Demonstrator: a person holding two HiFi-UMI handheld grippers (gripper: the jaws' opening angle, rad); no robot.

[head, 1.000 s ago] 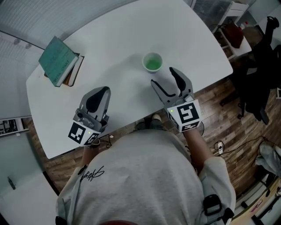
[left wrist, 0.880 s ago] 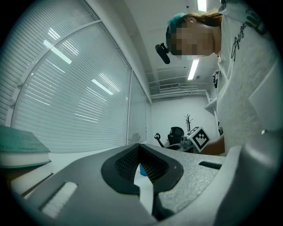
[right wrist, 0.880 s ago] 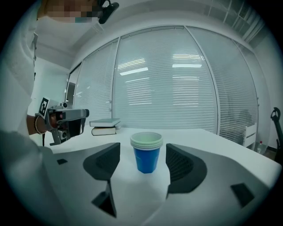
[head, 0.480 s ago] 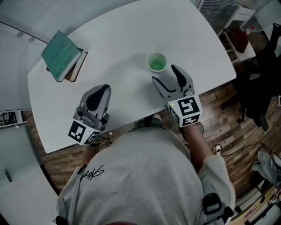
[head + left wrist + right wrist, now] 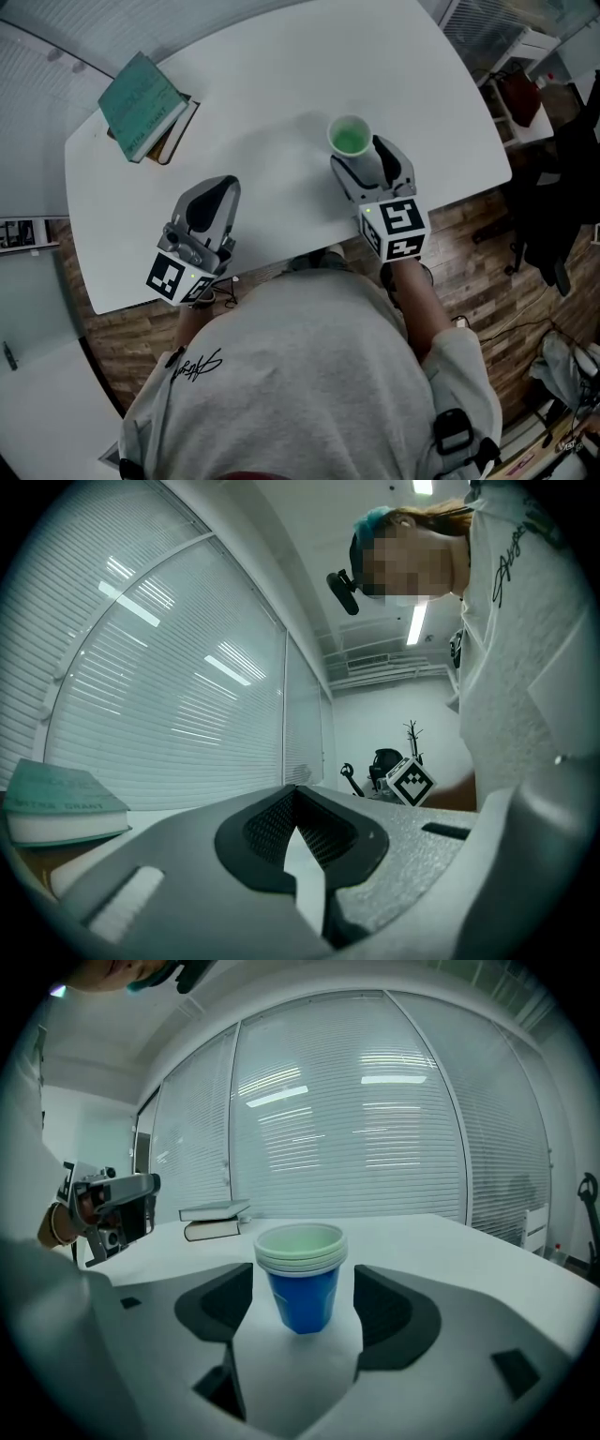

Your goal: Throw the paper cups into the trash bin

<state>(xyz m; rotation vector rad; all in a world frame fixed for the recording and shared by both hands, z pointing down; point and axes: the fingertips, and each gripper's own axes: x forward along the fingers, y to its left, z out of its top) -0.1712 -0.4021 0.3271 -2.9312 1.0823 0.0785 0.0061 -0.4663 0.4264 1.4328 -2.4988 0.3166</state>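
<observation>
A stack of blue paper cups, green inside, stands upright near the right edge of the white table. My right gripper is open just short of it. In the right gripper view the cups stand between the tips of the right gripper, with neither pad touching them. Its jaws have just been opening. My left gripper hovers over the table's near edge, shut and empty. The left gripper shows its tips meeting. No trash bin is in view.
Two stacked books, the top one teal, lie at the table's far left corner. A dark chair and a white shelf with a reddish bag stand on the wooden floor to the right. Blinds line the far wall.
My right gripper has moved forward and slightly down to the cups, which now stand between its tips. The left gripper has stayed put.
</observation>
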